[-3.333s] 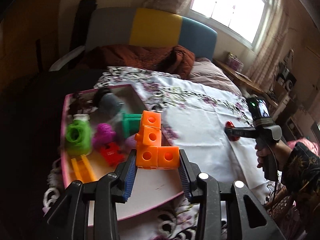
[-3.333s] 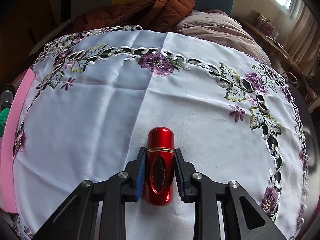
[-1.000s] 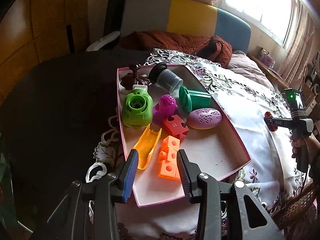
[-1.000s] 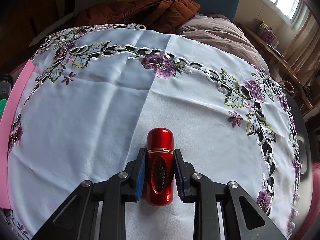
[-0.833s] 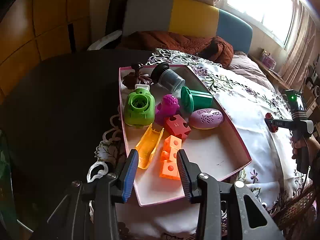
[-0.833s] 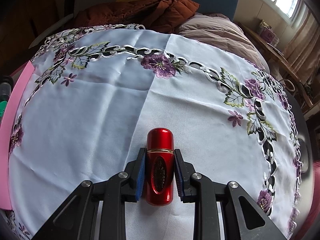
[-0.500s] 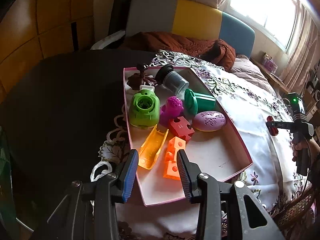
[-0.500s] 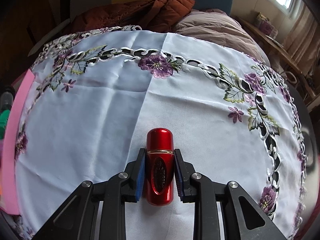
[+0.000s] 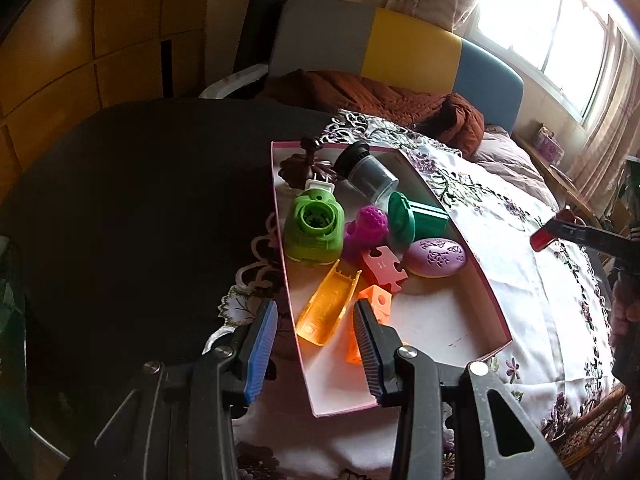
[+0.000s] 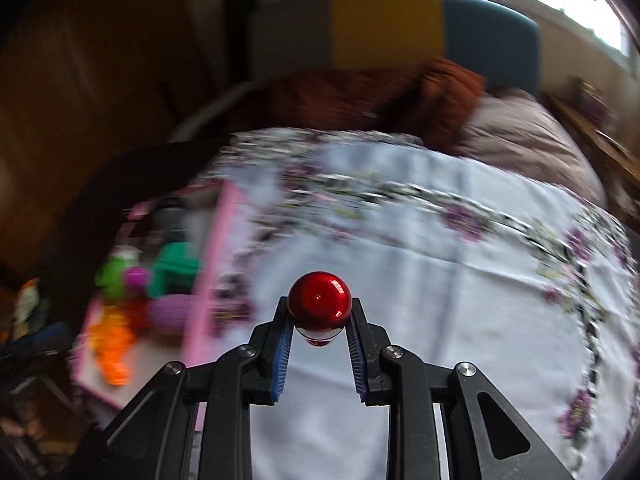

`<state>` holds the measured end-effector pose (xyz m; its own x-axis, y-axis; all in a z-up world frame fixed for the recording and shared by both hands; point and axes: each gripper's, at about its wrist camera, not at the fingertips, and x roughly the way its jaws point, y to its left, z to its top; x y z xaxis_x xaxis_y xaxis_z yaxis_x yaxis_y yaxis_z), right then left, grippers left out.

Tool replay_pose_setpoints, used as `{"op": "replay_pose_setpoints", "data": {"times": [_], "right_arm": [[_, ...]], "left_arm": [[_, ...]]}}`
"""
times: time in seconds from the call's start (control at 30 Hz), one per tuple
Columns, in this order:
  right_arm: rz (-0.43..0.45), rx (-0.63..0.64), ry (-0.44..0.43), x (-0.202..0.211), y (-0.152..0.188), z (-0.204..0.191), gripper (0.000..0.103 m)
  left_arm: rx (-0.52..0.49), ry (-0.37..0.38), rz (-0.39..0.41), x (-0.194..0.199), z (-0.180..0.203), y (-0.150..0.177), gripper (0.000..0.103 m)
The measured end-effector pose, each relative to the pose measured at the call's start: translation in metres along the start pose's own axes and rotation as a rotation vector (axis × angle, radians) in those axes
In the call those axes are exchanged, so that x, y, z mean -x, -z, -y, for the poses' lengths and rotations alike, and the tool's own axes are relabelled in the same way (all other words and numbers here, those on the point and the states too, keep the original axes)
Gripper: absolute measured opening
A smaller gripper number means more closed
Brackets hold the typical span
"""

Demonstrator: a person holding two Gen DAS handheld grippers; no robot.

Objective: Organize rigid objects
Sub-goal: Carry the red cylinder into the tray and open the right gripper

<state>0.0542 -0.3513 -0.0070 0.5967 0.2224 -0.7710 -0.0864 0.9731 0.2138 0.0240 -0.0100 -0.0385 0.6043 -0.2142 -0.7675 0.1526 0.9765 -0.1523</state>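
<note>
A pink-rimmed tray (image 9: 491, 291) holds several toys: the orange cube block (image 9: 375, 303), an orange shell (image 9: 328, 307), a green toy (image 9: 315, 229), a purple oval (image 9: 435, 257), a teal piece (image 9: 416, 219). My left gripper (image 9: 315, 334) is open and empty above the tray's near corner. My right gripper (image 10: 318, 330) is shut on a red metallic canister (image 10: 319, 301), held in the air above the white cloth, right of the tray (image 10: 212, 268). The canister (image 9: 541, 237) also shows in the left wrist view.
A white embroidered cloth (image 10: 440, 280) covers the table right of the tray. A dark table surface (image 9: 132, 208) lies left of it. A brown blanket (image 9: 372, 96) and a grey, yellow and blue headboard (image 9: 408, 46) are behind.
My left gripper let go of the orange cube block in the tray and drew back, open. My right gripper lifted the red canister off the cloth and swung toward the tray; its view is blurred.
</note>
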Motion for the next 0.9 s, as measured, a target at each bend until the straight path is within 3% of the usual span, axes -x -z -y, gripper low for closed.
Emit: {"op": "replay_pose_setpoints", "data": {"times": [0.17,0.37,0.6,0.67,0.73,0.9], "right_arm": [[-0.011,0.081,-0.164,0.006,0.0,-0.064,0.026],[-0.134,0.184,-0.315,-0.011,0.013,-0.129,0.026],[-0.322,0.281,-0.318,-0.056,0.029,-0.175,0.027],[-0.33,0.284,-0.274,-0.07,0.03,-0.177,0.028],[-0.322,0.265,-0.237,-0.081,0.029,-0.176,0.043],[-0.301,0.206,-0.215,-0.093,0.027,-0.168,0.049]], "left_arm": [[0.015,-0.007,0.002,0.001,-0.005,-0.001,0.04],[0.021,-0.003,0.004,0.002,-0.008,0.0,0.04],[0.026,0.0,-0.002,0.002,-0.011,0.0,0.04],[0.027,0.002,-0.006,0.0,-0.011,0.001,0.04],[0.026,0.001,-0.01,-0.001,-0.01,0.002,0.04],[0.025,0.0,-0.011,-0.003,-0.011,0.002,0.04]]}}
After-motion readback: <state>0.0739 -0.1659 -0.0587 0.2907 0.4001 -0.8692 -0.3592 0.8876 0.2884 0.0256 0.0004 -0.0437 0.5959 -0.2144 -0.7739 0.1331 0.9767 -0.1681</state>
